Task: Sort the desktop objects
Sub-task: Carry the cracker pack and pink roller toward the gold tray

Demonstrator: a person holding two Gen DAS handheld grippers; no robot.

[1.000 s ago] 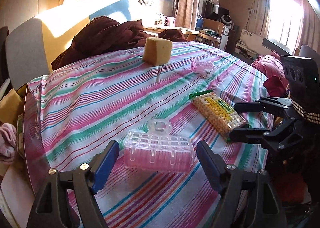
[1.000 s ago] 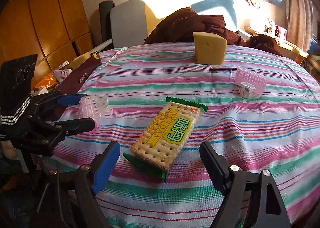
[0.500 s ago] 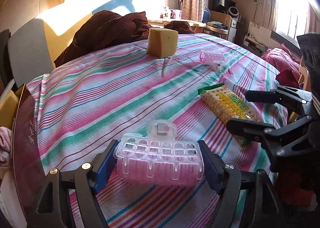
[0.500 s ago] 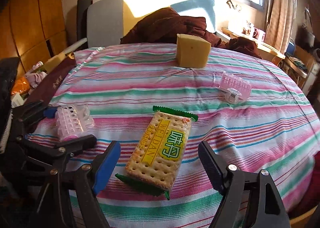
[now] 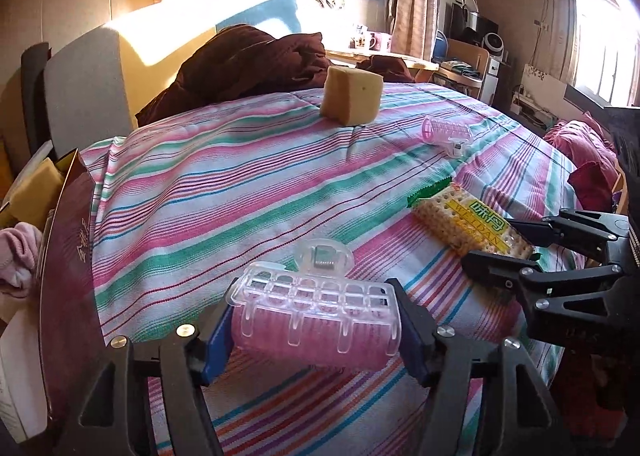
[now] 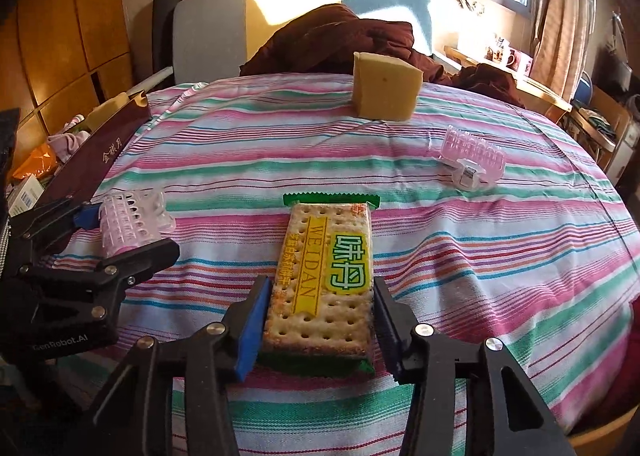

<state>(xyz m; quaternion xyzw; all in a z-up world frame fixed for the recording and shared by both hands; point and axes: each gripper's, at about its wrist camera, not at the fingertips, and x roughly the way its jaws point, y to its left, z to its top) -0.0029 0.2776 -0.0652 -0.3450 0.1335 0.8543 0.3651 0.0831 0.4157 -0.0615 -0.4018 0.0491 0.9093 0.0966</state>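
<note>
Cracker pack (image 6: 328, 276) centre – sponge block (image 6: 386, 86) behind, hair clip (image 6: 472, 158) right.

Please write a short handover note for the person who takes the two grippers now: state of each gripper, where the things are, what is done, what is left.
Left gripper: shut on the near hair clip, low over the striped cloth.
Right gripper: shut on the near end of the cracker pack, which lies on the cloth.
Loose: second hair clip at far right, yellow block at the far edge.
Done: both grasps made. No sorting spot is visible.
Left: lift and place both held things, then the second clip and the block.
</note>
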